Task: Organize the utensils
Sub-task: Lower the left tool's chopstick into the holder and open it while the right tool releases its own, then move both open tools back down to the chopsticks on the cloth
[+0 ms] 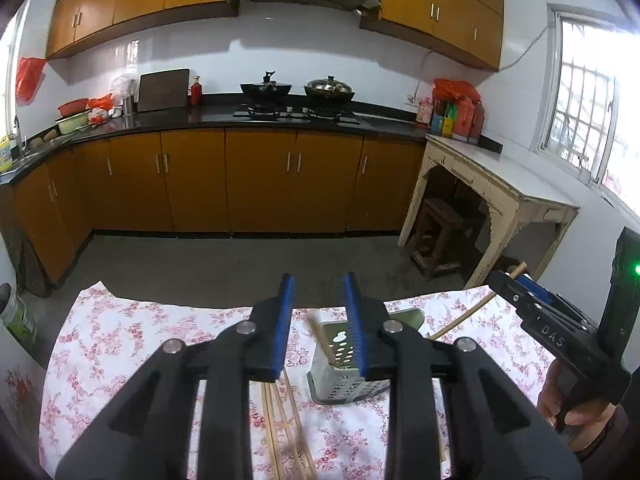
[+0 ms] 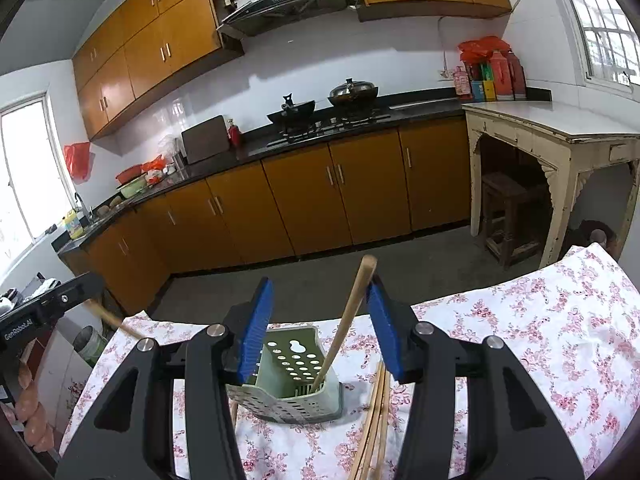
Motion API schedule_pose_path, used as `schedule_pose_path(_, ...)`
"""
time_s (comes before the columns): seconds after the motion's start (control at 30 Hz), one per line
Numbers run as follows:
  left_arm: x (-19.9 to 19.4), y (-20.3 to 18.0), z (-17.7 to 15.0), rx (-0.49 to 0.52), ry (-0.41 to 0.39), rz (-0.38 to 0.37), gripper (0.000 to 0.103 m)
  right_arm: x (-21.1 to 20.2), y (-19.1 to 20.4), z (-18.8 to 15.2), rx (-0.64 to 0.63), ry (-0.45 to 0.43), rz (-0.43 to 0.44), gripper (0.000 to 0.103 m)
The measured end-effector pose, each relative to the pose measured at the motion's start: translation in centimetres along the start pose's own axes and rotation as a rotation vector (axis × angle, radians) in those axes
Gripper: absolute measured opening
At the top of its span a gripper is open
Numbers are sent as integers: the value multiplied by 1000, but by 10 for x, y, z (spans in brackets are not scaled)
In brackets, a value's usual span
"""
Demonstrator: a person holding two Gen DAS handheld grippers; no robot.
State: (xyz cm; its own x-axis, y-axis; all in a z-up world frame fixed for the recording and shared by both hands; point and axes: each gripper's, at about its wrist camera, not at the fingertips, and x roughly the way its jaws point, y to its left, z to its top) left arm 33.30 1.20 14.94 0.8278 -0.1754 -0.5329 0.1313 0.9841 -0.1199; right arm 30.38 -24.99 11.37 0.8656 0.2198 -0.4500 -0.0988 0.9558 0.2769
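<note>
A green perforated utensil holder (image 1: 340, 364) (image 2: 296, 376) stands on the floral tablecloth (image 1: 120, 340) (image 2: 540, 340). My left gripper (image 1: 319, 292) hangs above it, open, with nothing pressed between its blue pads. A blurred chopstick (image 1: 320, 338) slants into the holder just below it. A wooden handle (image 2: 348, 320) stands in the holder and leans by the right pad of my right gripper (image 2: 320, 284), whose jaws are open around it. Several chopsticks (image 1: 284, 420) (image 2: 376, 412) lie on the cloth beside the holder. Each gripper shows in the other's view: right gripper (image 1: 520, 296), left gripper (image 2: 52, 304).
A person's hand (image 1: 560, 404) holds the right gripper. Beyond the table's far edge lies grey floor, then orange cabinets (image 1: 260, 180) under a black counter. A cream side table (image 1: 500, 184) with a stool beneath stands at the right. A bucket (image 2: 90, 344) sits at the left.
</note>
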Motion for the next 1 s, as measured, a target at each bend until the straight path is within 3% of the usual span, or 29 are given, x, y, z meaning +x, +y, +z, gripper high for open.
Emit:
schedule_pose_path(0.27, -52, 13, -15, -7, -91, 28, 39, -47, -5, -2, -37, -98, -27, 50)
schedule_pose_path(0.4, -85, 27, -45, -6, -131, 60, 46, -76, -22, -18, -35, -125, -61, 50)
schedule_pose_path(0.53, -93, 42, -89, 0, -115, 118, 50, -86, -48, -51, -33, -98, -137, 50)
schedule_pose_path(0.6, -87, 48, -114, 5, -90, 144, 52, -76, -67, -75, -4, -31, -181, 50)
schedule_pose_path(0.7, -58, 60, -156, -12, 11, 173, 53, -46, -90, -109, 57, 99, -207, 48)
schedule_pose_path(0.77, -40, 64, -173, -33, 63, 180, 53, -23, -97, -132, 82, 188, -196, 38)
schedule_pose_path(0.9, -11, 69, -200, -49, 133, 201, 52, 12, -86, -166, 75, 319, -146, 26)
schedule_pose_path(1.0, 1, 65, -213, -27, 164, 189, 52, 24, -74, -180, 23, 358, -140, 24)
